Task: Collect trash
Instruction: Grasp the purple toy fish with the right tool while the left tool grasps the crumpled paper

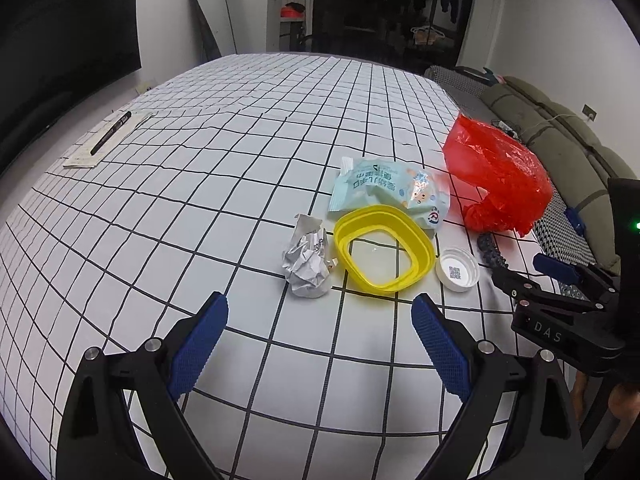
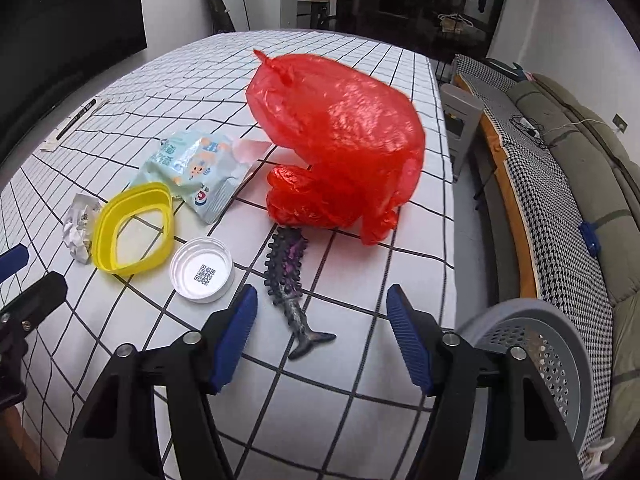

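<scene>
Blue-padded fingers of the right gripper [image 2: 320,334] stand apart, gripping nothing, above a dark spiky fish toy [image 2: 289,280]. Beside that toy, away from the surface [image 2: 360,380] edge, lie a white cap [image 2: 202,270], yellow ring [image 2: 134,234], crumpled paper [image 2: 80,226] and snack wrapper [image 2: 196,172]; behind it a red plastic bag [image 2: 340,140]. Left gripper [image 1: 320,328] fingers spread wide, empty.

Even indoor light, sharp focus, soft shadows, strong fisheye bending, dark vignetted corners

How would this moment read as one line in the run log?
left gripper: open, empty | right gripper: open, over spiky fish toy | red plastic bag, white cap, yellow ring, crumpled paper: on table
</scene>
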Motion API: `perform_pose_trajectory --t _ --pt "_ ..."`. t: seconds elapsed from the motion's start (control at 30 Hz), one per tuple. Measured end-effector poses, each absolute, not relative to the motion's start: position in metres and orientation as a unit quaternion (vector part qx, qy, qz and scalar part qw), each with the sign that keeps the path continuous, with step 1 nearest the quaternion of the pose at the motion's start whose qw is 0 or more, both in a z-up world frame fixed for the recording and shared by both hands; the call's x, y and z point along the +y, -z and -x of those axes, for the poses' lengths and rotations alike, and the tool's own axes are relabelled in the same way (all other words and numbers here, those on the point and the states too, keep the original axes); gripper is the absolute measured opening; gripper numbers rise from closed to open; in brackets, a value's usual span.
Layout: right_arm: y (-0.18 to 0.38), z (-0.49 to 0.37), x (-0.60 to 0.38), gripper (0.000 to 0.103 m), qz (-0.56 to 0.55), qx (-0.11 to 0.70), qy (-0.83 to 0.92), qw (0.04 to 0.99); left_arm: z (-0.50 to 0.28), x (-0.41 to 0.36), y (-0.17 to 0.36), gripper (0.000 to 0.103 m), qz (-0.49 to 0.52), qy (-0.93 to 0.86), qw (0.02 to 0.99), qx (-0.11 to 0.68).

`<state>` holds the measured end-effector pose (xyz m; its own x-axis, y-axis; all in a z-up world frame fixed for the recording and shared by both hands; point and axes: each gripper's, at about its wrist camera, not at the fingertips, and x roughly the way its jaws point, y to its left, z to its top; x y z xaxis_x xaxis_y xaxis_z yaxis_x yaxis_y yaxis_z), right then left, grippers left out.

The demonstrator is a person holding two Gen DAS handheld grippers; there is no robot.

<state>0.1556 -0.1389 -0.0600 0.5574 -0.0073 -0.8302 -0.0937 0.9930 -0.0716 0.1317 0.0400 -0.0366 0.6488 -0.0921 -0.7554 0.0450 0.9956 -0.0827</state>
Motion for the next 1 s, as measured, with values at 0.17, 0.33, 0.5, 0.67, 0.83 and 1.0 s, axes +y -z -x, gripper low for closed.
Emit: perform_pose_trajectory --t 0.17,0.33,0.5,0.67,0.83,1.0 --pt "0.064 -0.165 -0.137 0.048 0.045 0.476 -0.036 0.877 -0.135 0.047 0.038 0.091 0.038 0.025 0.906 0.42" --pt "0.063 -0.165 -0.13 0.018 0.045 0.476 -0.059 0.876 -0.137 0.049 0.041 0.091 0.039 0.018 0.904 0.425" --pt "0.061 -0.158 -0.132 0.018 0.024 0.472 -0.067 0.879 -0.14 0.053 0.044 0.091 0.043 0.012 0.902 0.43" --pt "0.05 -0.137 -0.138 0.018 -0.003 0.457 -0.072 0.887 -0.142 0.06 0.046 0.091 0.06 0.014 0.893 0.447" --pt "0.045 -0.114 -0.14 0.018 -0.018 0.446 -0.077 0.892 -0.138 0.063 0.04 0.091 0.04 -0.002 0.896 0.443" --pt "0.046 -0.096 -0.14 0.018 -0.021 0.445 -0.082 0.891 -0.144 0.067 0.036 0.091 0.024 -0.018 0.9 0.435"
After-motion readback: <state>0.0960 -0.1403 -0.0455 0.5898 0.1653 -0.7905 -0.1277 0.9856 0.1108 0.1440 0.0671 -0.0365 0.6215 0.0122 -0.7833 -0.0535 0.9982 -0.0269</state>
